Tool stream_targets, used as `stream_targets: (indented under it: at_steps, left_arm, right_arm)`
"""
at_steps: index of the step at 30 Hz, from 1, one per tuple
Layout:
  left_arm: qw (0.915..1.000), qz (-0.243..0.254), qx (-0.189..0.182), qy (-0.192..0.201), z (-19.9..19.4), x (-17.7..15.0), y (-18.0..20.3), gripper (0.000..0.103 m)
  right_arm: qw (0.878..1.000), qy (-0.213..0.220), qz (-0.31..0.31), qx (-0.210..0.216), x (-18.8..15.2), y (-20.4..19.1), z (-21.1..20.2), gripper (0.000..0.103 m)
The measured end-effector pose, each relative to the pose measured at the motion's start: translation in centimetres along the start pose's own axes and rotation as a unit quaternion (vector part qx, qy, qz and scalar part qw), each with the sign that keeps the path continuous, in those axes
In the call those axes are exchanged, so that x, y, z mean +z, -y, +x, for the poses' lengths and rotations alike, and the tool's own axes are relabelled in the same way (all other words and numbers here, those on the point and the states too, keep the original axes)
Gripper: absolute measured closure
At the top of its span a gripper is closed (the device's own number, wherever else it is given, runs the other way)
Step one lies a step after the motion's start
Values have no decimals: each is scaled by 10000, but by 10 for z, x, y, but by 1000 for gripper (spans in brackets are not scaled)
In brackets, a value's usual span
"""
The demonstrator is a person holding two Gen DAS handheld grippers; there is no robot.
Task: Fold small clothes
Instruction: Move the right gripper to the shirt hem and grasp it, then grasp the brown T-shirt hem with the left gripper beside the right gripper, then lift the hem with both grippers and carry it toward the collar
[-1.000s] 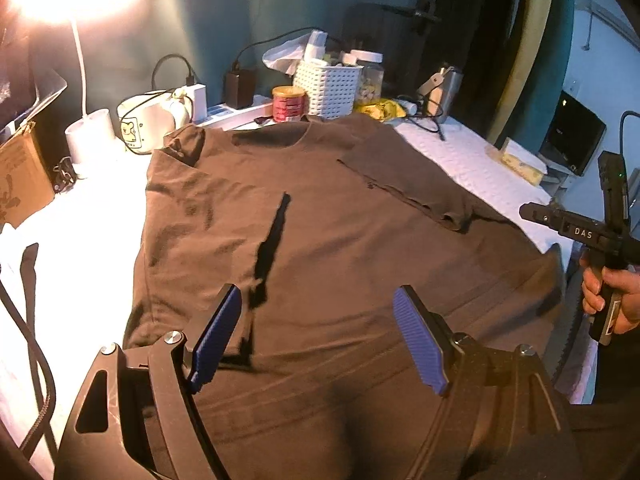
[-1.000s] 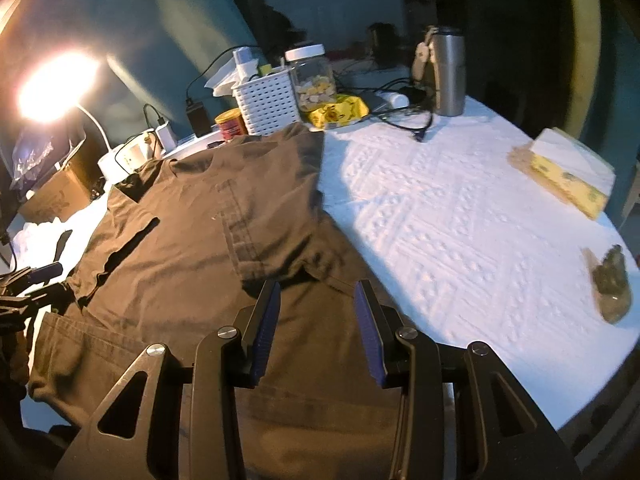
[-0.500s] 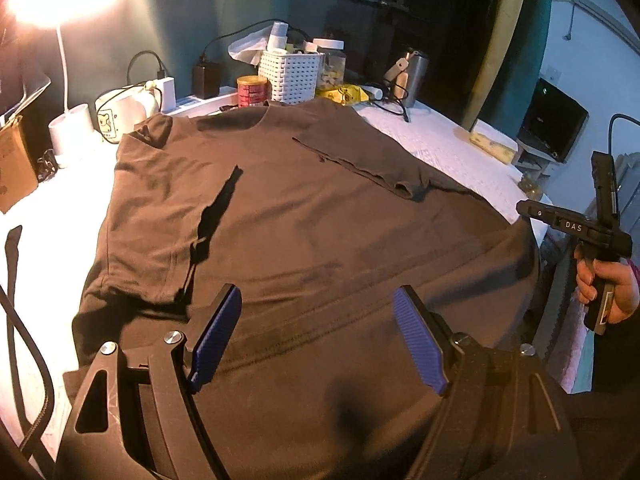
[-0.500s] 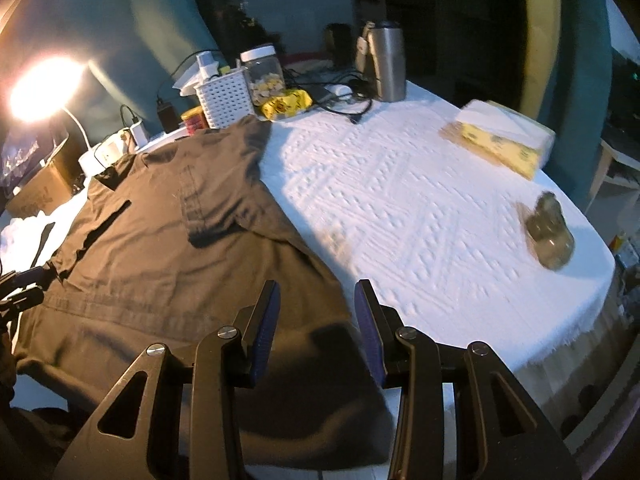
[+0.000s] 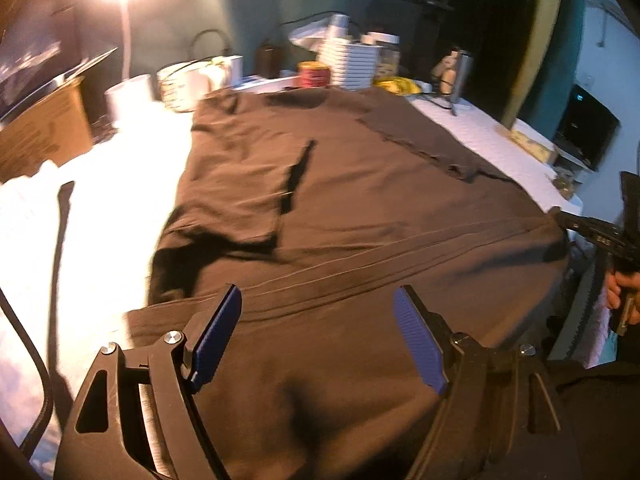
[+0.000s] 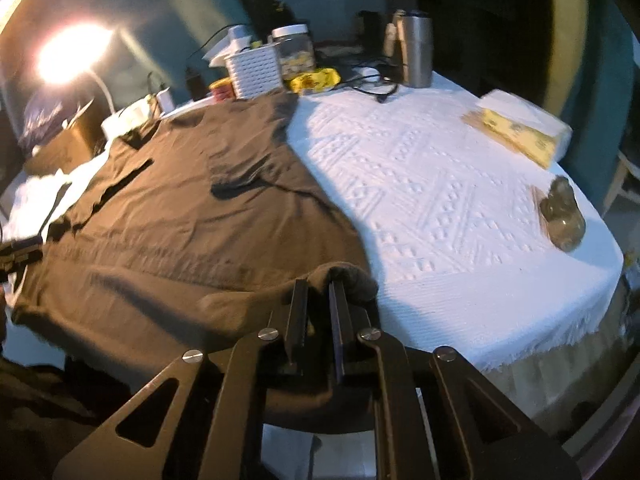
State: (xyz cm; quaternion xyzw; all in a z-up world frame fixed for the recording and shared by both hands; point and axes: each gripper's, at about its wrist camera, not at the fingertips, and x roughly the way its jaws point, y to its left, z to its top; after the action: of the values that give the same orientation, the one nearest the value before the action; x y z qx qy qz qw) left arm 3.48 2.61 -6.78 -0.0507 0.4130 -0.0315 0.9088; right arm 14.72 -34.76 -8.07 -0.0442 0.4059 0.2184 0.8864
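A brown T-shirt [image 5: 360, 200] lies spread flat on the white tablecloth [image 6: 440, 184], collar at the far side and both sleeves folded in. My left gripper [image 5: 318, 296] hovers open over the shirt's near hem towards its left corner, its blue pads [image 5: 216, 332] wide apart with nothing between them. My right gripper [image 6: 318, 280] is closing on the near right hem corner of the T-shirt [image 6: 180, 208]. Fabric is bunched between its dark fingers [image 6: 298, 308], which stand almost together. In the left wrist view a hand holds the right gripper [image 5: 560, 216] at the shirt's right corner.
Clutter lines the table's far edge: a white basket [image 6: 254, 70], a jar, a steel tumbler [image 6: 416, 52], cables, a lit lamp [image 6: 72, 56]. A tissue pack [image 6: 520, 128] and a small bagged lump [image 6: 562, 216] lie right. A cardboard box [image 5: 40, 128] stands left.
Both grippers drew back to the shirt's near hem. The right gripper's jaws went from wide apart to nearly together on the right hem corner. The left stayed open.
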Motion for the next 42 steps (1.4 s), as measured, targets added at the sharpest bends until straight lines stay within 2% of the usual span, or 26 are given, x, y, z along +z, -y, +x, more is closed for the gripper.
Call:
stream_targets:
  at_steps: [4, 8, 11, 14, 17, 19, 21, 23, 25, 30, 34, 36, 38, 42]
  left_arm:
    - [9990, -111, 426, -42, -9, -5, -24, 25]
    - [9971, -353, 670, -71, -11, -12, -50, 25]
    - [9961, -490, 721, -152, -5, -15, -60, 29]
    - [9955, -350, 793, -391, 8, -20, -60, 35]
    - [9957, -307, 803, -352, 9, -25, -61, 39]
    - [9959, -289, 807, -304, 8, -25, -62, 62]
    - [9953, -311, 855, -318, 8, -26, -65, 75]
    - [9958, -353, 802, -269, 7, -26, -67, 83]
    - [9966, -500, 615, -224, 4, -26, -71, 93]
    - [9968, -608, 510, -116, 0, -24, -73, 96]
    - [9968, -622, 492, -16, -6, -23, -71, 97]
    - [9968, -643, 475, 28, -8, -23, -72, 97]
    - [9969, -669, 419, 61, -10, -23, -74, 97]
    - [9967, -749, 327, -12, -5, -26, -77, 97]
  right_arm:
    - [9998, 42, -142, 109, 2, -6, -6, 91]
    - [9989, -308, -341, 128, -5, -16, 5, 91]
    - [9979, -477, -416, 102, -13, -20, 10, 91]
    - [9981, -493, -336, 149, -15, -16, 9, 91]
    - [9981, -566, -136, 225, -14, -9, 10, 91]
    - [9976, -634, 13, 264, -12, -5, 12, 91]
    - [9972, -691, 99, 281, -8, -3, 13, 91]
    - [9967, -730, 205, 280, -5, 0, 15, 91]
    - [9960, -754, 333, 351, -3, 3, 16, 85]
    - [9926, -842, 710, 509, 2, 15, 17, 79]
    - [9909, -874, 889, 506, 7, 21, 20, 68]
    - [9904, -916, 962, 390, 11, 24, 24, 67]
    - [9897, -981, 1010, 254, 13, 26, 30, 60]
    - [9898, -960, 1011, 304, 21, 27, 37, 59]
